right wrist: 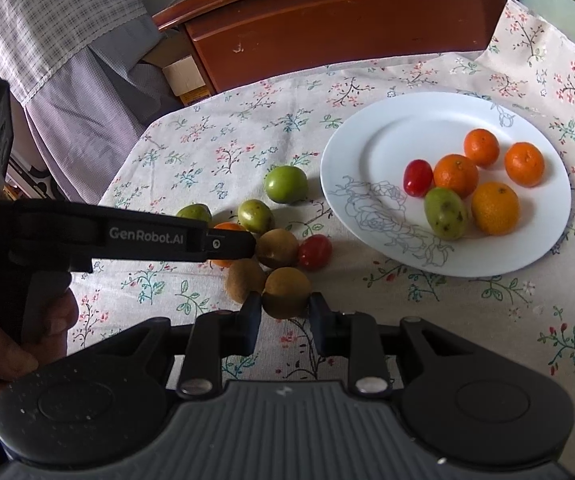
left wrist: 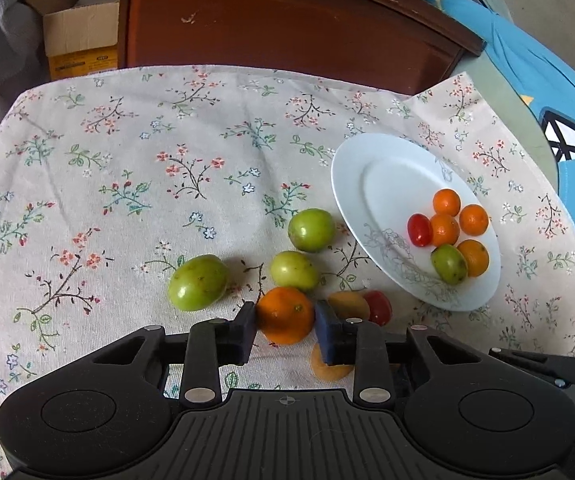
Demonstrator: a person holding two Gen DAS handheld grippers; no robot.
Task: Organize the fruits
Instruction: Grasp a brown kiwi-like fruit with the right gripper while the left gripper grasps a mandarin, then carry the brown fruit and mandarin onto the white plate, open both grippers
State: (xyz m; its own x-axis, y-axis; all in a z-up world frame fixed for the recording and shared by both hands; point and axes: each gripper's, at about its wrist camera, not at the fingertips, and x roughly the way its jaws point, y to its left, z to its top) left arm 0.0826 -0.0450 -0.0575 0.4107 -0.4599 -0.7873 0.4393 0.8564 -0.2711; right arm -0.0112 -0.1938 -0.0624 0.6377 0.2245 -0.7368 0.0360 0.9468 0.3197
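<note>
My left claw [left wrist: 285,326] is closed onto an orange [left wrist: 285,314] on the table [left wrist: 127,168], pads touching both its sides. My right claw [right wrist: 285,312] grips one brown fruit [right wrist: 286,292] the same way. On the white plate [right wrist: 367,148] I count six pieces: four oranges [right wrist: 456,174], one red tomato [right wrist: 418,177] and one green fruit [right wrist: 445,213]. Loose on the floral cloth I count three green fruits [left wrist: 197,282], one more red tomato [right wrist: 314,252], and two other brown fruits [right wrist: 276,247] beside the gripped one. The left tool's arm reads "GenRobot.AI" [right wrist: 146,235]. Print on the yellow cardboard box [left wrist: 81,38] beyond the table is too small to read.
</note>
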